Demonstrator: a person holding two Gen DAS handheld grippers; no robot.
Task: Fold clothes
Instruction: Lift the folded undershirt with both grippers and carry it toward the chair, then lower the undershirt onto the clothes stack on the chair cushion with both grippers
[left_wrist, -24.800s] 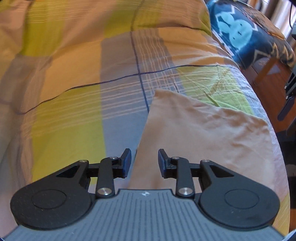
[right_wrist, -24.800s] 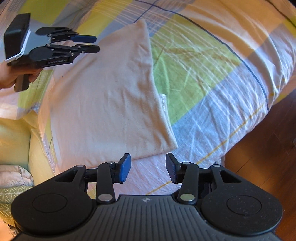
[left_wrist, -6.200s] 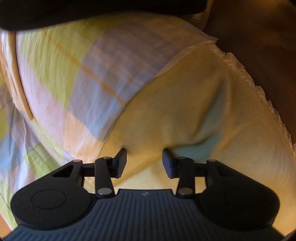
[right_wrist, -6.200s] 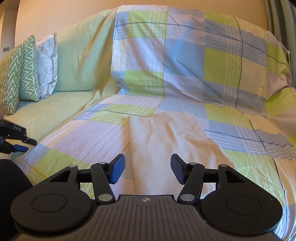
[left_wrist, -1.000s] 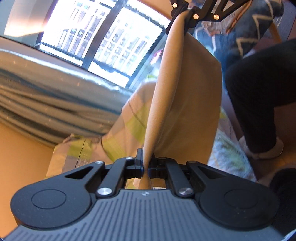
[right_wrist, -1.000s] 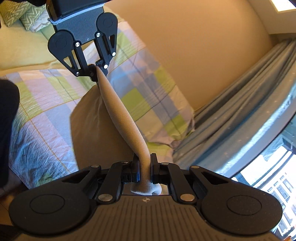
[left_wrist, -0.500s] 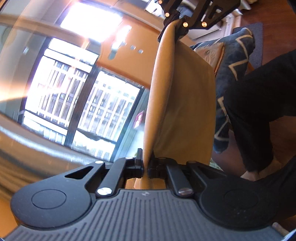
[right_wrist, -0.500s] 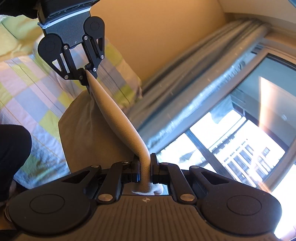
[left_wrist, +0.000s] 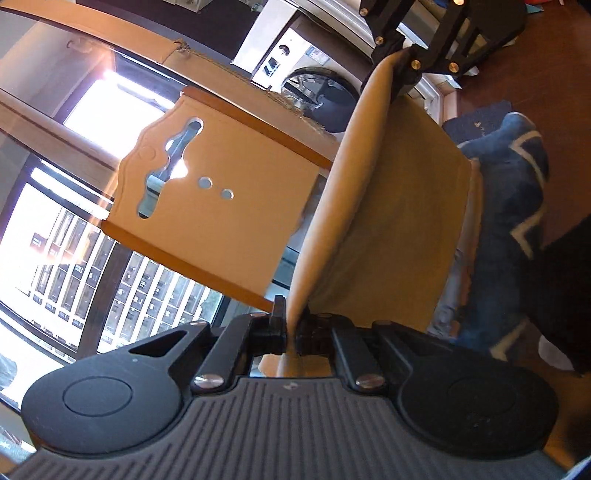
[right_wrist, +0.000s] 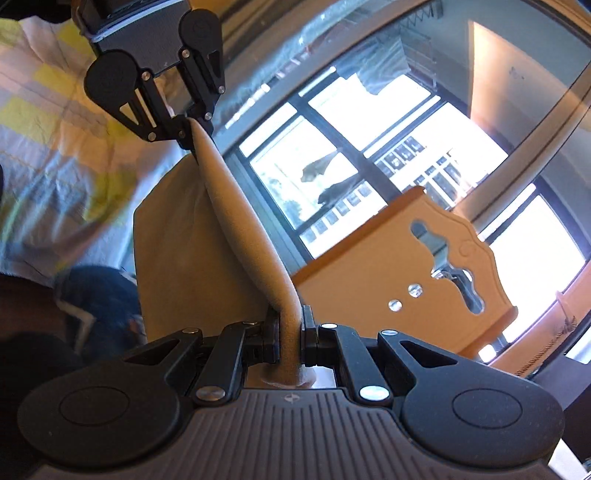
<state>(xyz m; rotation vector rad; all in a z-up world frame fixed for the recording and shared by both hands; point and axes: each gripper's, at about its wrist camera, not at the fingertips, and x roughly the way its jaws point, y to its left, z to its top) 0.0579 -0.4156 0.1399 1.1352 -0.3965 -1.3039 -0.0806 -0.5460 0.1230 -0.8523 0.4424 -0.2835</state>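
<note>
The beige cloth (left_wrist: 388, 206) hangs in the air between the two tools — a plain, smooth, folded panel with its top edge stretched taut. The left gripper (left_wrist: 291, 332) is clamped on one corner, the right gripper (right_wrist: 290, 343) on the other. Below the right tool lies a checked bedcover (right_wrist: 55, 147), blurred; beyond it, a window (right_wrist: 369, 147).

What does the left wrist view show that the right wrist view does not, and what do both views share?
Only the left wrist view shows a white washing machine and the brown wooden floor. Only the right wrist view shows the yellow and blue checked bedsheet. Both share the tan cloth stretched between the left gripper and the right gripper, each shut on it, plus the carved wooden board.
</note>
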